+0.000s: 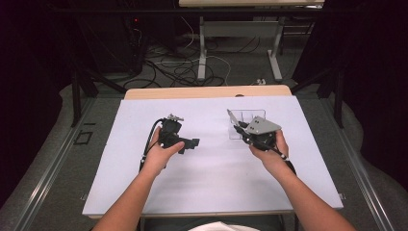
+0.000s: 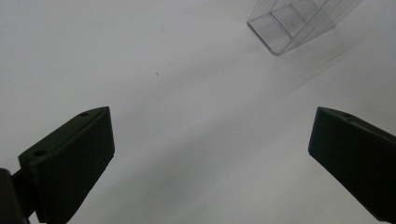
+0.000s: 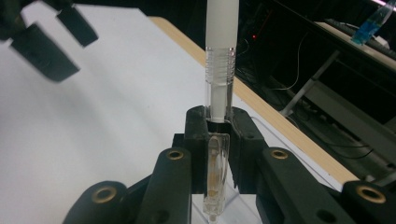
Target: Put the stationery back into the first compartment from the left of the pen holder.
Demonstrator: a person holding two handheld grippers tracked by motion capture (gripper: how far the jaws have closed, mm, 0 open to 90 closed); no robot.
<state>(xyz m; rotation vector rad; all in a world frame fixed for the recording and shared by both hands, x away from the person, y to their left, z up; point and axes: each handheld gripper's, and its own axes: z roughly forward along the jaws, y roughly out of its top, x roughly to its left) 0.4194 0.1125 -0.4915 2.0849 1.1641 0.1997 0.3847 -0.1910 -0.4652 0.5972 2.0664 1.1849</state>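
Observation:
My right gripper (image 1: 244,131) is shut on a pen-like tube (image 3: 219,56) with a clear barrel and a white far half. The tube stands straight out from the jaws in the right gripper view. In the high view the tube (image 1: 233,118) slants up to the left over a clear plastic box (image 1: 254,117) on the white table top (image 1: 211,173). My left gripper (image 1: 191,144) hovers at the table's middle left, open and holding nothing. In the left gripper view its jaws (image 2: 211,128) stand wide apart over bare white surface, with the clear box (image 2: 292,23) farther off at top right.
The table's wooden far edge (image 1: 207,91) runs behind the white top. Beyond it lie floor cables (image 1: 178,67) and the legs of another table (image 1: 202,48). The left gripper's open jaws (image 3: 51,42) show at upper left in the right gripper view.

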